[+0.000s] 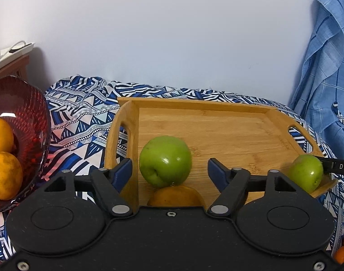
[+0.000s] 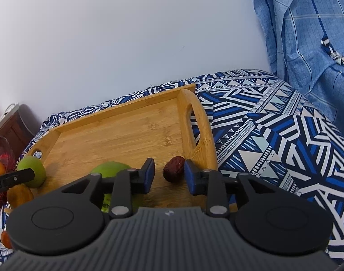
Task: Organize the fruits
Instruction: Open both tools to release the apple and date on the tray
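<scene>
A wooden tray (image 1: 217, 122) lies on the patterned cloth. My left gripper (image 1: 169, 169) is open, its fingers apart on either side of a green apple (image 1: 165, 160) in the tray, with an orange fruit (image 1: 175, 196) just below it. A second green apple (image 1: 306, 172) sits at the tray's right, near my right gripper's finger. My right gripper (image 2: 169, 176) is open around a dark red date (image 2: 173, 172) on the tray (image 2: 117, 131), not clamped on it. A green apple (image 2: 110, 169) lies left of it, another (image 2: 33, 171) farther left.
A red glass bowl (image 1: 27, 117) with oranges (image 1: 0, 135) stands to the left of the tray. Small orange fruits (image 1: 342, 254) lie at the lower right. A blue checked cloth (image 2: 307, 33) hangs at the right, and a white wall is behind.
</scene>
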Available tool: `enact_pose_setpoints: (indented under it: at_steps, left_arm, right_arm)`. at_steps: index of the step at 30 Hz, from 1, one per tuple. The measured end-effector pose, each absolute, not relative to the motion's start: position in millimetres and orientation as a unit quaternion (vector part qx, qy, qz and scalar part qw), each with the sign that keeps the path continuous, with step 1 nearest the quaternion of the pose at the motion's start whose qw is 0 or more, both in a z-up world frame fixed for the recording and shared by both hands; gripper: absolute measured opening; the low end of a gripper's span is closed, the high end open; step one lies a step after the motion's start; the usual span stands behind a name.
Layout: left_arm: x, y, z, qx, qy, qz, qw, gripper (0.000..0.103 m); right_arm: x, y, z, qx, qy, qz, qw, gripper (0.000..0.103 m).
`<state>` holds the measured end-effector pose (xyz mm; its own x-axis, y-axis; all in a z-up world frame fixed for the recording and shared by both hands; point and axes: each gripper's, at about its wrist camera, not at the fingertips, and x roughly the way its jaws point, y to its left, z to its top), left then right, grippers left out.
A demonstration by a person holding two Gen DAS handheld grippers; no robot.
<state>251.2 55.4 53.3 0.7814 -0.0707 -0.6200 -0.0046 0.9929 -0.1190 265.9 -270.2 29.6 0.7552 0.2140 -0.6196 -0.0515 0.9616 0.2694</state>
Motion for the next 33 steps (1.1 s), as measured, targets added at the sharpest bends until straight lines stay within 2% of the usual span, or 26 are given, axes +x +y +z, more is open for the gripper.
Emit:
enact_pose_setpoints:
  at_steps: [5,11,17,33]
  left_arm:
    - [241.8,49.7,56.7,-0.046,0.326,-0.019,0.944,0.084]
    - [226.2,42.8,58.0,-0.034,0.319,-0.022,0.947,0.093]
    - [213.5,39.1,57.2,-0.032,0.323,-0.026,0.945,0.096]
    - [180.4,37.3,60.2,-0.038,0.313,-0.028,0.949,0.103]
  right_arm:
    - [259.1,-266.3,34.5,0.106,0.339,0.073,0.932,0.057]
    - [249.0,-261.4,41.3,0.089,0.326,0.066,0.939,0.071]
    - [240.7,-256.0,47.2,0.08,0.313,0.07,0.944,0.083]
    - [204.2,-237.4,51.8,0.064,0.304,0.108,0.944,0.088]
